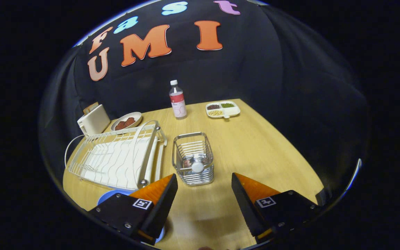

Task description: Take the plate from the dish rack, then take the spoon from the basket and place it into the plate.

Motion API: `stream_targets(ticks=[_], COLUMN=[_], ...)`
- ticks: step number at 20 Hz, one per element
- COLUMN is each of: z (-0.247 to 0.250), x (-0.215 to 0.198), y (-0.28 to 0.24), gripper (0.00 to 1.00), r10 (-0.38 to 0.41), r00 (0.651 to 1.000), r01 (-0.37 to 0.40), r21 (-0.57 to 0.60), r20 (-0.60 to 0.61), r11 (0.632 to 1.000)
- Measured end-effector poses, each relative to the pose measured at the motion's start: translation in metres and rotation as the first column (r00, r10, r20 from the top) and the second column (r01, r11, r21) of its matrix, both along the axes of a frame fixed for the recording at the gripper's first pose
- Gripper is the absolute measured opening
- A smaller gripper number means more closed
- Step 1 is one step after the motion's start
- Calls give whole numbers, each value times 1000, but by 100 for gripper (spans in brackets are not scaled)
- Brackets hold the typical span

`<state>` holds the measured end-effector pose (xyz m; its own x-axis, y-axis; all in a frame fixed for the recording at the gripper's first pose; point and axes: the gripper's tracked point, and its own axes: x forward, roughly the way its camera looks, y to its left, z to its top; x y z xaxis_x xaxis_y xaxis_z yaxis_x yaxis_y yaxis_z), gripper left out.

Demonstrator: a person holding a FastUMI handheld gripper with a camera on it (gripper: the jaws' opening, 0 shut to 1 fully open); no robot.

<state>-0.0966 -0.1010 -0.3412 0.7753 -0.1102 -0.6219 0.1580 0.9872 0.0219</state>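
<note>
My gripper [204,189] hangs open above the wooden table [255,152], with nothing between its fingers. Just ahead of the fingers stands a wire basket [193,158] with the spoon [197,166] upright in it, its rounded end showing. A blue plate [111,195] lies on the table under the left finger, mostly hidden by it, right in front of the dish rack. The white wire dish rack [116,156] stands left of the basket and holds no dishes.
Beyond the rack stand a white toaster [93,119] and a small plate of dark food [126,121]. A bottle [177,100] and a divided tray of food [222,109] sit at the far table edge. Bare wood lies to the right of the basket.
</note>
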Motion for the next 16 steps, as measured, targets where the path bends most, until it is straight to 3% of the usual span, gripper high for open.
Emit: stream_targets(ticks=[4, 8, 13, 16], z=[12, 2, -4, -5], x=[22, 33, 42, 48], y=[9, 12, 9, 11], gripper=[93, 89, 45, 25], r10=[27, 50, 76, 76], r00=[994, 993, 990, 991], r01=[-29, -56, -78, -81], r21=[18, 56, 13, 34], r20=[103, 109, 115, 109], r11=[999, 997, 997, 996])
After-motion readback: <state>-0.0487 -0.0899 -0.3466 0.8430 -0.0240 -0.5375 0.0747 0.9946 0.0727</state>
